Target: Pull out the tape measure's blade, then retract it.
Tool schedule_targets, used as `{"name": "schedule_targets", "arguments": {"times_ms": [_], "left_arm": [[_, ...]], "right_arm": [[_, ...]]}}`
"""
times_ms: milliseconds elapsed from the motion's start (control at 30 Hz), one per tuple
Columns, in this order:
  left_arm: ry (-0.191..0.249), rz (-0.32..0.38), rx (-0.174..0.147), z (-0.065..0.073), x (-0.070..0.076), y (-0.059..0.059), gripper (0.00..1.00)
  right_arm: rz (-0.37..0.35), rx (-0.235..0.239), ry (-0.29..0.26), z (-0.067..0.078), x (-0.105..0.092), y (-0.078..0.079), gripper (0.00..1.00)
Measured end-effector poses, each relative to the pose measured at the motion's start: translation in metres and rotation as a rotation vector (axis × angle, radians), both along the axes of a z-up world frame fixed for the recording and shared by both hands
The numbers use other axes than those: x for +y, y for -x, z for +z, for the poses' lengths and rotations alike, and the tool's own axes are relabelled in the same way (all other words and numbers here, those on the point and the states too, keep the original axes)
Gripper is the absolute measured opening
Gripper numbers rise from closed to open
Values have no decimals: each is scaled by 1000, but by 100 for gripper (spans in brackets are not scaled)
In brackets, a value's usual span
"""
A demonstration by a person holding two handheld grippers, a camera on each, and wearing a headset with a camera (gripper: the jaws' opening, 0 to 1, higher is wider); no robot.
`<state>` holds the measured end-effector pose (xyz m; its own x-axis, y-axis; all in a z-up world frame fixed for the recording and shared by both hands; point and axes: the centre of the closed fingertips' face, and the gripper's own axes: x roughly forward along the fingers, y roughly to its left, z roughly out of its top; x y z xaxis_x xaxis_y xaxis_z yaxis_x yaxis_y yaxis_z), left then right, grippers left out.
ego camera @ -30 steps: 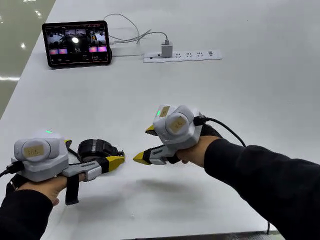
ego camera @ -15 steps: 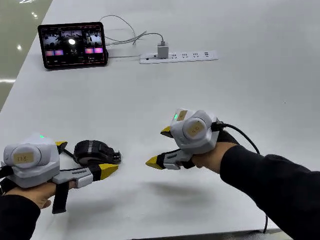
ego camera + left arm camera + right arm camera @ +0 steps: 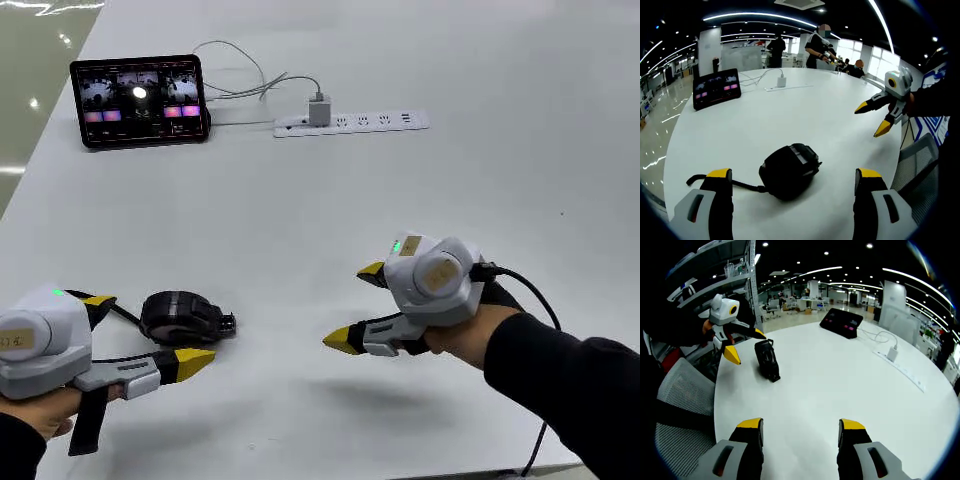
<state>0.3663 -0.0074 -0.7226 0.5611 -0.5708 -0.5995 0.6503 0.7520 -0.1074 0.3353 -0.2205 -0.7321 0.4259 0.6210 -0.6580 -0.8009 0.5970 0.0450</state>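
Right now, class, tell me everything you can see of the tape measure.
The tape measure is a rounded black case, plastic-looking, with a grey band across it and a black cord trailing from one side. No blade is drawn out. It lies on the white table, just ahead of the left gripper's open jaws, untouched.

On counter (image 3: 300, 220), near left: tape measure (image 3: 180, 317), between jaws of left hand-held gripper (image 3: 148, 328), seemingly touching neither. To right, well apart: right hand-held gripper (image 3: 352, 306), jaws toward tape measure. Far left: tablet (image 3: 138, 100), propped up. Right of tablet: power strip (image 3: 350, 122), charger (image 3: 319, 108) at its left end.
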Motion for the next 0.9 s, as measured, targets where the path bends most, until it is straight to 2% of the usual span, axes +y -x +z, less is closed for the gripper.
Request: {"name": "schedule_targets", "arguments": {"times_ms": [67,167,267,400,533,800,900], "left_arm": [[-4,-5,7,-1,1,1,99],[-15,-33,-3,-1,1,2,99],[-16,-43,15,-2,1,5,99],[-12,-51,10,-2,4,6,99],[-27,-49,7,-2,8,6,99],[-46,-70,16,-4,13,11,99],[-36,-79,7,-1,15,11,99]], "right_arm": [[-8,6,-9,-1,-6,2,59],[-30,13,-6,-2,-19,6,61],[-36,18,-15,-2,-27,9,65],[-58,12,-28,0,-37,13,69],[-75,19,-39,1,-47,19,74],[-110,24,-24,1,-74,26,79],[-138,37,-31,0,-84,26,81]]}}
